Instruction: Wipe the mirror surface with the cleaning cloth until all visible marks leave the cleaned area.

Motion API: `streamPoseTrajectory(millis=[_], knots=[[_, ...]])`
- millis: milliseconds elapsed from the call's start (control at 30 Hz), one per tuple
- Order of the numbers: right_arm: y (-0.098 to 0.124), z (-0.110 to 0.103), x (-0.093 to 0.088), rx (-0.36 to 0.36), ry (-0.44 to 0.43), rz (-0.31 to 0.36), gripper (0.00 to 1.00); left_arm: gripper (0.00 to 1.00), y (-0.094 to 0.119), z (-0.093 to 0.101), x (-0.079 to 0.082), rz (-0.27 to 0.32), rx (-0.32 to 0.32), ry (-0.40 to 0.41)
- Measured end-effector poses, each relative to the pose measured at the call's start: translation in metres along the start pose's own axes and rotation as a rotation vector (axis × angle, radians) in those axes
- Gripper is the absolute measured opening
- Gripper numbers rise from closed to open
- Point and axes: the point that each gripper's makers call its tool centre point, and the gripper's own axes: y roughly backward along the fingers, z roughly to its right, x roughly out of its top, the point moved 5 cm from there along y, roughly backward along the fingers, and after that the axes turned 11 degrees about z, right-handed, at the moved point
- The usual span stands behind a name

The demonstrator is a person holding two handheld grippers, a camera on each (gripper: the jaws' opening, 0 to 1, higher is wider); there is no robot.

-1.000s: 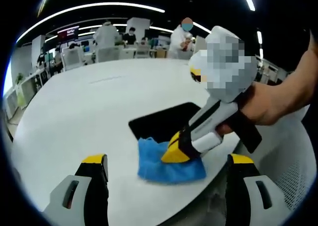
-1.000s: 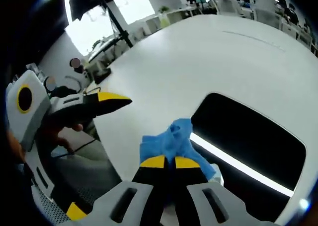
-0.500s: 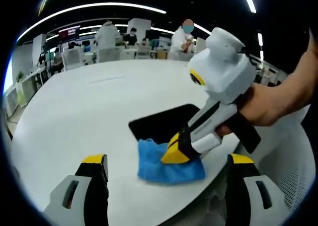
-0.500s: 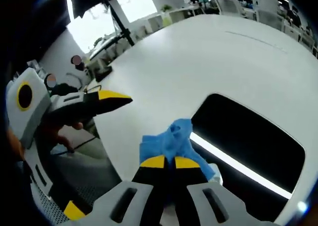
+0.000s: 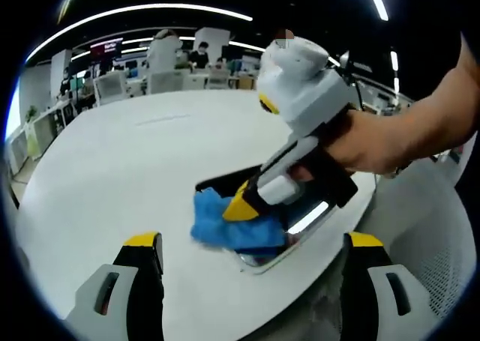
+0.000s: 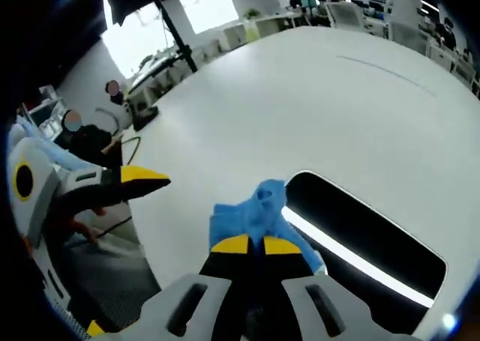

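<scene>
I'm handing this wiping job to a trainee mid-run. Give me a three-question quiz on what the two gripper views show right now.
1. True or false: the right gripper has its jaws closed on the blue cloth.
2. Multiple choice: where does the cloth lie? A) on the floor B) on the near end of the mirror C) draped on a chair
3. Fill in: the left gripper's jaws stand ___, holding nothing, short of the white table's near edge.

Key: 1 true; 2 B; 3 open.
</scene>
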Motion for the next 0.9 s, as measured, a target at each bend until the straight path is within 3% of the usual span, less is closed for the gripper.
streamPoseTrajectory(millis=[433, 900], knots=[[-0.022, 0.035, 0.036, -0.039, 0.034, -0.003, 0.0, 1.0, 0.0, -0.001, 0.001, 0.0, 0.007, 0.012], [-0.025, 0.042, 0.04, -0.033, 0.049, -0.005, 0.0, 1.0, -0.001, -0.003, -0.001, 0.001, 0.015, 0.019]])
